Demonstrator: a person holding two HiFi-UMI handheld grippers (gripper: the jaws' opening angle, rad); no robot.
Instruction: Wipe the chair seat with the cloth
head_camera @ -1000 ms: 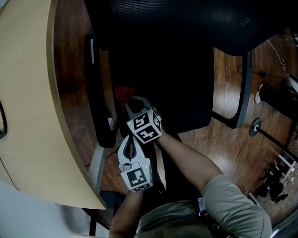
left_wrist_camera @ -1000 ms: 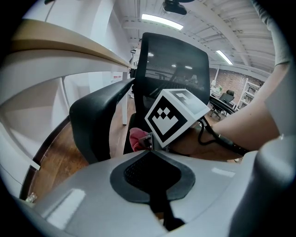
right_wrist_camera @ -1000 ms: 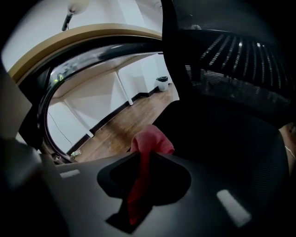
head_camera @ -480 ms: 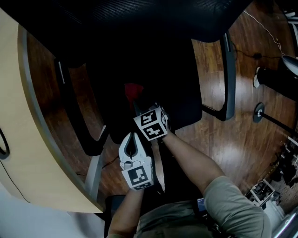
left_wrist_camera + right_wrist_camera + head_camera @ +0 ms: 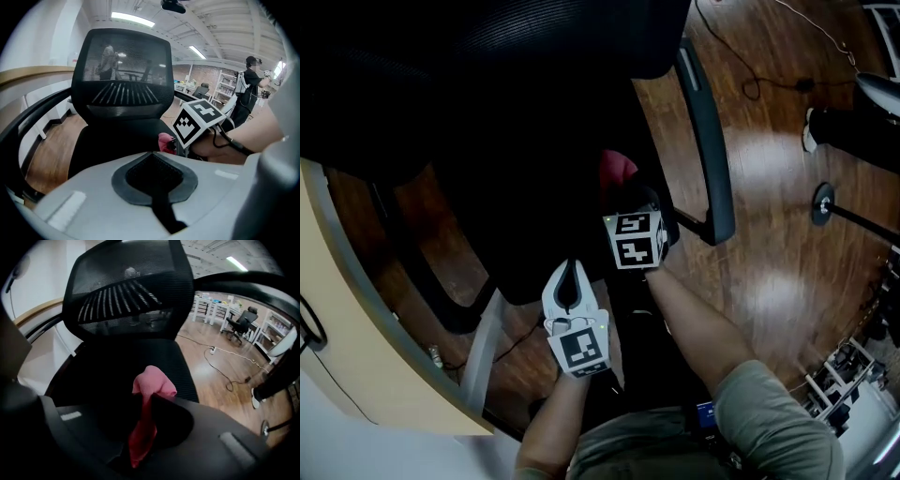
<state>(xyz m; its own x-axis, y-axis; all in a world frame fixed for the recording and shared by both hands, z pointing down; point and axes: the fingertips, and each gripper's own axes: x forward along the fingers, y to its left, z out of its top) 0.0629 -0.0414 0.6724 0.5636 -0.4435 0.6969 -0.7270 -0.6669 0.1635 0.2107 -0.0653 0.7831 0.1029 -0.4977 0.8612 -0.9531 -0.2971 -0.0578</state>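
The black office chair's seat (image 5: 534,187) fills the middle of the head view, below its mesh backrest (image 5: 122,70). My right gripper (image 5: 625,195) is shut on a pink-red cloth (image 5: 617,169), which bunches out past its jaws over the seat's front right part, near the right armrest (image 5: 708,141). In the right gripper view the cloth (image 5: 150,387) hangs pinched between the dark jaws above the seat (image 5: 117,366). My white left gripper (image 5: 570,267) is at the seat's front edge, to the left of and behind the right one, shut with nothing in it. The left gripper view shows the cloth (image 5: 165,142) beside the right gripper's marker cube (image 5: 199,122).
A curved light wooden desk (image 5: 347,356) runs down the left side. The wood floor on the right carries a cable (image 5: 750,84) and a round stand base (image 5: 822,202). A person (image 5: 248,89) stands in the background, and another office chair (image 5: 241,322) is far off.
Both grippers have moved right along the seat's front, the right one farther and carrying the cloth toward the right armrest. The chair and desk have swung round in the head view.
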